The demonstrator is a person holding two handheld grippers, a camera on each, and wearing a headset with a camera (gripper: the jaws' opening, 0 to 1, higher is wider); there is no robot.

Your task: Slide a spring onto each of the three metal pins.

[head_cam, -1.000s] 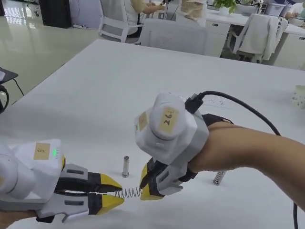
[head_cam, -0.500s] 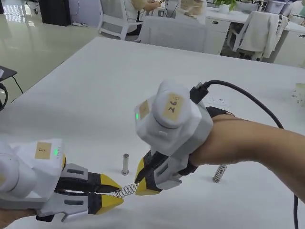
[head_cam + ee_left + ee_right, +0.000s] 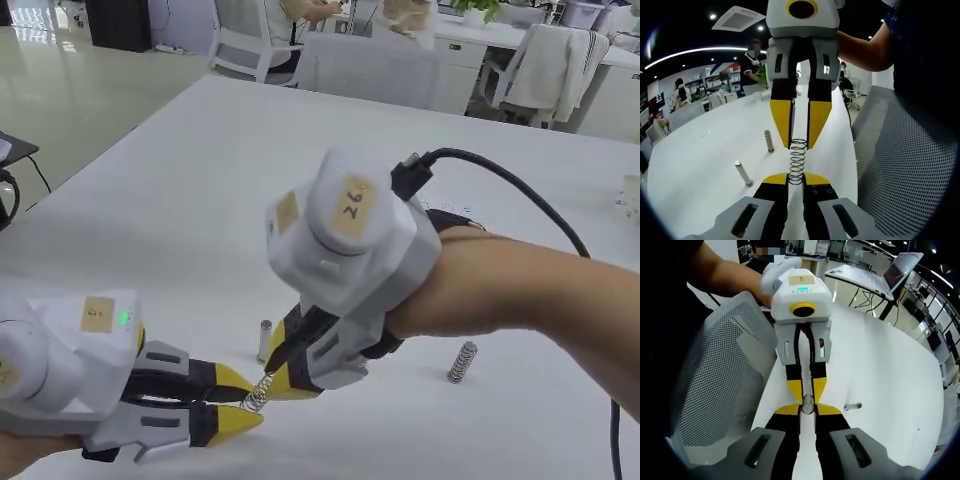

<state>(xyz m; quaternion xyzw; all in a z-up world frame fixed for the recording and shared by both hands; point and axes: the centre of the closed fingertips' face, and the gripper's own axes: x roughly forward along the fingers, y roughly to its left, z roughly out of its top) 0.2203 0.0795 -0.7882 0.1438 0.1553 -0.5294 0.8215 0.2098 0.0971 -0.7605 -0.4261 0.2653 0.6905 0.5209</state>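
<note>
The left claw (image 3: 252,401) and right claw (image 3: 276,378) met almost tip to tip low over the bench (image 3: 200,180). Each was pinched narrow on one end of a short spring (image 3: 259,392) bridging them. A bare pin (image 3: 265,338) stood just at 12 o'clock of that spring. Well off at 3 o'clock a second spring (image 3: 461,361) stood upright, apparently seated on its pin. By my reading one pin was finished, the bare pin came next, and a third remained.
</note>
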